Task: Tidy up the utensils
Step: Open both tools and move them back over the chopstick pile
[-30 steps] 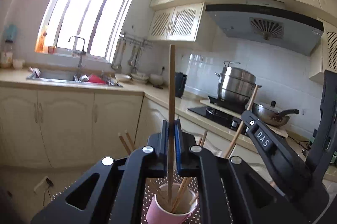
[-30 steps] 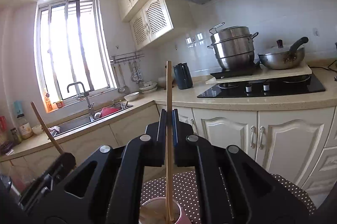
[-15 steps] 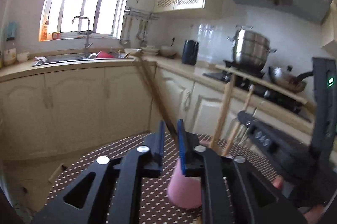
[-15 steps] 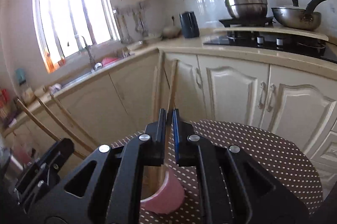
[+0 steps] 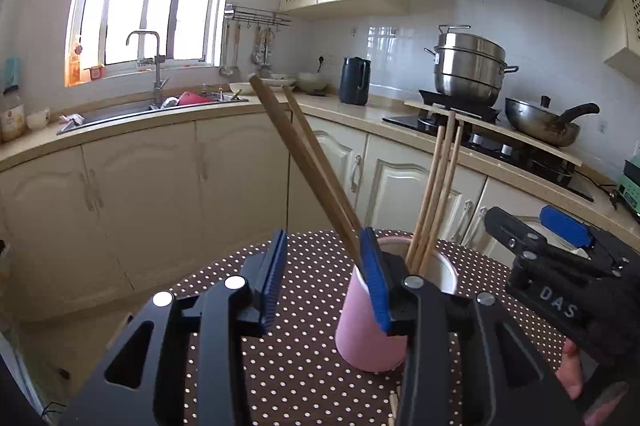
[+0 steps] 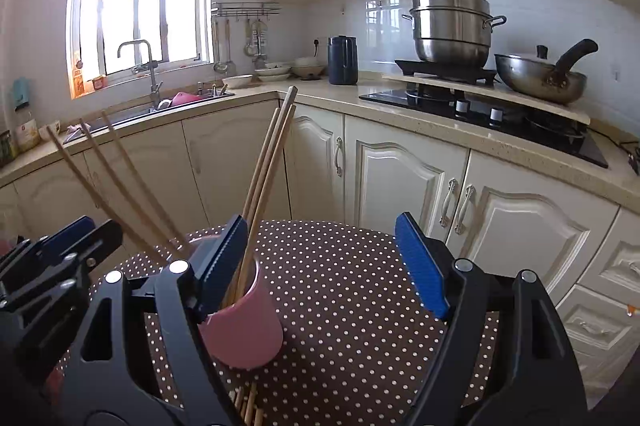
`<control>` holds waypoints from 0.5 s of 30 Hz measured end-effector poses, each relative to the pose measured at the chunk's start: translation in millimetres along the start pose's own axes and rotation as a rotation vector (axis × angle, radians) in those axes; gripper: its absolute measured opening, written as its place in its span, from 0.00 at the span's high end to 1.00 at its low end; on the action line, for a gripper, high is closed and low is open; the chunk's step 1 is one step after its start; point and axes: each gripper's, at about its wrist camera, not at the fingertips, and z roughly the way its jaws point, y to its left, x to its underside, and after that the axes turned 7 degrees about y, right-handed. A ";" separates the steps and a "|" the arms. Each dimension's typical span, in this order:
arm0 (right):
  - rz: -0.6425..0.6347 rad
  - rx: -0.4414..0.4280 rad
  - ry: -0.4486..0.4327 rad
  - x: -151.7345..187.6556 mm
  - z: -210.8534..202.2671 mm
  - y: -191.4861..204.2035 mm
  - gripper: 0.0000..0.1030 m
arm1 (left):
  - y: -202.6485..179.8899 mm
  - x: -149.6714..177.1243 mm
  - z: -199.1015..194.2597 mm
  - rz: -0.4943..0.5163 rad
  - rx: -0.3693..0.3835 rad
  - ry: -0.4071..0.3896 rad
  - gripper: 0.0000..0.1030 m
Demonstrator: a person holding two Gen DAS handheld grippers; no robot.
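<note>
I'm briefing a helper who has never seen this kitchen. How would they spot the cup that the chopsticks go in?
Find the round table with the brown, white-dotted cloth in front of the cream cabinets. On it stands a pink cylindrical cup with wooden chopsticks leaning out of it. It is the only pink container on the table.

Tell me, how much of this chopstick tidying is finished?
Mostly done, it seems. Several chopsticks already stand leaning inside the pink cup on the dotted tablecloth. Nothing is in hand: the left gripper and right gripper are both open and empty. More chopsticks appear to lie near the bottom edge of the right wrist view, so those probably remain.
</note>
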 end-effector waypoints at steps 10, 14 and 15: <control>0.021 -0.046 0.003 9.6 -32.7 -8.4 0.27 | -8.2 12.2 -24.2 0.050 -0.018 -0.012 0.59; 0.025 -0.062 0.040 21.8 -42.9 -11.5 0.26 | -9.5 20.9 -37.0 0.072 0.001 0.000 0.59; 0.031 -0.074 0.052 26.1 -45.0 -12.8 0.26 | -9.4 24.5 -41.5 0.076 0.006 0.001 0.59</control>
